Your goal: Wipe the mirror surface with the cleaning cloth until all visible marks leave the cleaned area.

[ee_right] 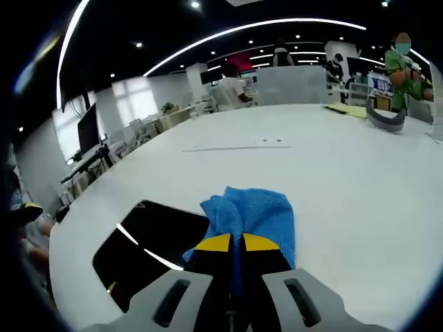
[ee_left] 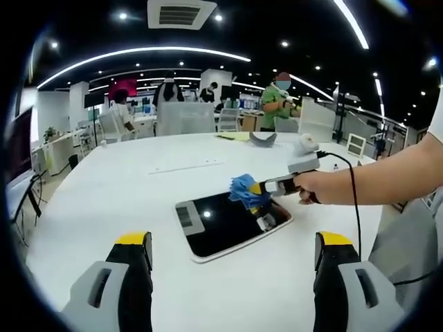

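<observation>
A flat rectangular mirror (ee_left: 225,225) with a white rim lies on the white table (ee_left: 138,187), dark and reflecting ceiling lights. My right gripper (ee_left: 261,188), held by a hand coming in from the right, is shut on a blue cleaning cloth (ee_left: 243,189) at the mirror's far right edge. In the right gripper view the cloth (ee_right: 259,214) bunches out past the closed yellow-tipped jaws of my right gripper (ee_right: 237,243), with the mirror (ee_right: 149,252) to the left. My left gripper (ee_left: 235,242) stands open above the table in front of the mirror, holding nothing.
A grey curved object (ee_left: 263,139) and a yellow sheet (ee_left: 232,136) lie at the table's far side. A small white device (ee_left: 306,142) sits at the right. People (ee_left: 278,104) stand and sit beyond the table among chairs and desks.
</observation>
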`<state>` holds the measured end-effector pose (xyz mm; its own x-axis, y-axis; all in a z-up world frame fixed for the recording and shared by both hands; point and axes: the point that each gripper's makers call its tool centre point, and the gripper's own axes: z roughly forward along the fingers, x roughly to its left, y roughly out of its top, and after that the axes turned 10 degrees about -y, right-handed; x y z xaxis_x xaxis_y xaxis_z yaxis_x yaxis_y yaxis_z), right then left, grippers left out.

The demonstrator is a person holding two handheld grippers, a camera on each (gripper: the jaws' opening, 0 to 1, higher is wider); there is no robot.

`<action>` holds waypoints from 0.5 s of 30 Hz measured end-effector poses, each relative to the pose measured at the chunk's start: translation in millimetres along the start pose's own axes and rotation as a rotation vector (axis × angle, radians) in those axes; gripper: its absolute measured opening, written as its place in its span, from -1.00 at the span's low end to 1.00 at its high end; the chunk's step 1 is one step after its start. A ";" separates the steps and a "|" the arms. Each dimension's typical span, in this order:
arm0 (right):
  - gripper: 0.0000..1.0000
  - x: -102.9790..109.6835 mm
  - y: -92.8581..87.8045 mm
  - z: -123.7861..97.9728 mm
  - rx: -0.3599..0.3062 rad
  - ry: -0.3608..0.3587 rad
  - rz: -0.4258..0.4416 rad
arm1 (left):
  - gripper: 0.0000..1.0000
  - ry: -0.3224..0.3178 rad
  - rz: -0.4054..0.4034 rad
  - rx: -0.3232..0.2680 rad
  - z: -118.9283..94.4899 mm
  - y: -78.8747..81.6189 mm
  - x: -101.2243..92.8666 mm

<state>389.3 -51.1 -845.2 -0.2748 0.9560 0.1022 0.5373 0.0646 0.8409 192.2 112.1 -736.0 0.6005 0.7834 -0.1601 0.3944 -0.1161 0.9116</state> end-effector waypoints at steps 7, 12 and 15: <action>-1.00 -7.9 -5.2 -7.6 -0.007 0.000 -0.004 | 0.97 -0.002 0.000 -0.002 1.3 0.6 0.1; -1.00 -7.8 -7.6 -14.1 -0.011 -0.001 -0.008 | 0.97 -0.009 0.003 -0.005 3.6 2.2 -2.1; -1.00 -8.5 -7.6 -14.3 -0.011 0.000 -0.008 | 0.97 -0.011 0.004 -0.008 3.6 3.3 -2.3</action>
<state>376.1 -63.9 -844.8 -0.2787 0.9556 0.0954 0.5261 0.0688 0.8476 194.6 107.7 -734.0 0.6099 0.7761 -0.1603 0.3861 -0.1144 0.9154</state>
